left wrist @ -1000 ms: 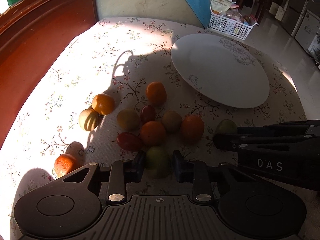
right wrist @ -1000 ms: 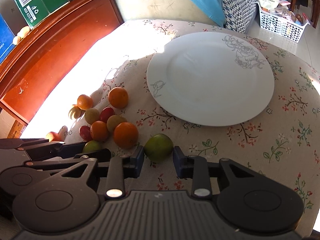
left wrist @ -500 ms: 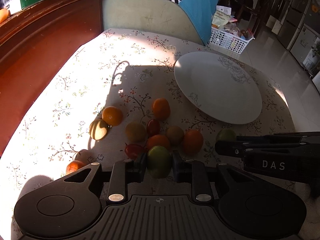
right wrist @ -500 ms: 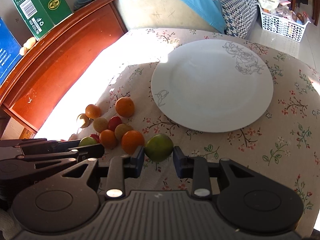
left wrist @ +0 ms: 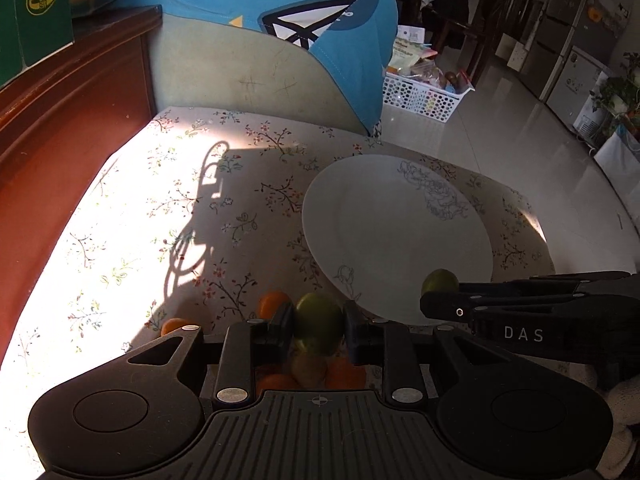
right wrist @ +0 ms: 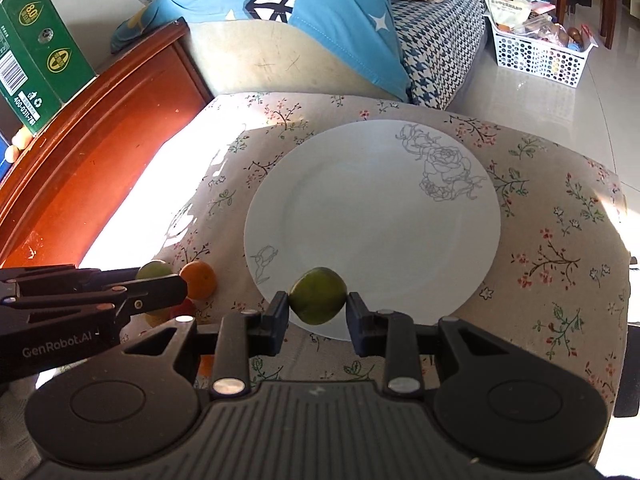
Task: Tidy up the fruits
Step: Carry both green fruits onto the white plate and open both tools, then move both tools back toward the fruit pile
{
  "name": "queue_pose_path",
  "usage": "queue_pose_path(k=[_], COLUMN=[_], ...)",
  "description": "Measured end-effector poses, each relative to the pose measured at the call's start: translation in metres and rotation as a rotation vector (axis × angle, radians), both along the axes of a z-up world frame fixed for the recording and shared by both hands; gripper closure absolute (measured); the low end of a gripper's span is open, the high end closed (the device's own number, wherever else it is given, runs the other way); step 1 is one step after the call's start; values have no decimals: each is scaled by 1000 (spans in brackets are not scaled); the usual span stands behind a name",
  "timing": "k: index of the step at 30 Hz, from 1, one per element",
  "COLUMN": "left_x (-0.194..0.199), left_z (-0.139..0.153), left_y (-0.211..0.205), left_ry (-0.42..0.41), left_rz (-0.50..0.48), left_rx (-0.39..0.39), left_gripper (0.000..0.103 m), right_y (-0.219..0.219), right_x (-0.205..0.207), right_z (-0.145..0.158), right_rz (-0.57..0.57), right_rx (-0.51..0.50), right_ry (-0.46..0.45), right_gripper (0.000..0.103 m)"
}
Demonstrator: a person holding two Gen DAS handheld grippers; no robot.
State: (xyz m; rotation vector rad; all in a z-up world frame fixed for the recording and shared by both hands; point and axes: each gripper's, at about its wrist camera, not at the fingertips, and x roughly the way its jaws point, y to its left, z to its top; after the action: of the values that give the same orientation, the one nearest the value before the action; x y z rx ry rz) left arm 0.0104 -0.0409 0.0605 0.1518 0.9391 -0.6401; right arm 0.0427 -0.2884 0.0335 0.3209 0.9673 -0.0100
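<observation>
My left gripper [left wrist: 318,328] is shut on a green fruit [left wrist: 319,323] and holds it above the fruit pile, left of the white plate [left wrist: 392,240]. Orange fruits [left wrist: 272,303] show below and beside it, partly hidden by the gripper body. My right gripper [right wrist: 317,306] is shut on a second green fruit [right wrist: 318,295], held over the near rim of the plate [right wrist: 372,216]. The right gripper's fruit also shows in the left wrist view [left wrist: 439,281]. The left gripper's fruit shows in the right wrist view [right wrist: 154,270], next to an orange [right wrist: 199,279].
The table has a floral cloth [right wrist: 560,240]. A red-brown wooden cabinet [right wrist: 92,152] runs along the left with a green box [right wrist: 36,64] on it. A cushioned seat with a blue pillow [right wrist: 304,28] stands behind. A white basket [right wrist: 536,56] sits on the floor.
Both grippers have lifted their green fruits off the table. The right one now hangs over the plate's near rim; the left one is raised above the fruit pile.
</observation>
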Motion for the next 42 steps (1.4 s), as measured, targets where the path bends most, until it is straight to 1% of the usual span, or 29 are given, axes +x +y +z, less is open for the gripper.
queue_pose_path(k=[5,9,15,19,20,21,23,24,27,29,31,32,36,42], left_x=[13,21,27,31,32,32,32,33,35,38,40,41,42,36], left_z=[-10,-16,-18,-16,-16,-14,-11,-10,-2,2,5,6,7,8], left_y=[-24,-37,-52,-57,-58,-58,-56,-54,-44,-37,-30,-26,-11,10], left_ry=[24,48,42,39,36,32,18,11,7,9,6,6,25,25], left_rz=[-51,-67,-94,-96,-91,-88,-84,-80,-55,-40,-22,-13,21,40], left_rx=[6,-2,-4,-5,0,5,14,18,22,30,52,58,70,92], left_gripper=[79,79,79,75,71,66,61,57,47,45,45,44,44,43], right_y=[-5,-10,-16,-19,-19,-19,-19,-19,-17,-14,-11,-10,-1,11], right_x=[5,8,7,5,5,5,4,4,2,1,0,0,-2,-3], right_z=[-4,-6,-7,-6,-5,-5,-3,-2,-1,0,1,1,1,2], right_rz=[-7,-23,-44,-50,-48,-48,-48,-47,-38,-26,-8,-1,32,79], right_rx=[-6,3,14,24,23,23,28,32,37,44,57,63,66,79], right_ry=[14,22,27,27,21,16,9,8,2,-2,-2,-2,-2,-4], right_gripper=[72,72,70,69,69,68,68,68,67,67,64,60,60,60])
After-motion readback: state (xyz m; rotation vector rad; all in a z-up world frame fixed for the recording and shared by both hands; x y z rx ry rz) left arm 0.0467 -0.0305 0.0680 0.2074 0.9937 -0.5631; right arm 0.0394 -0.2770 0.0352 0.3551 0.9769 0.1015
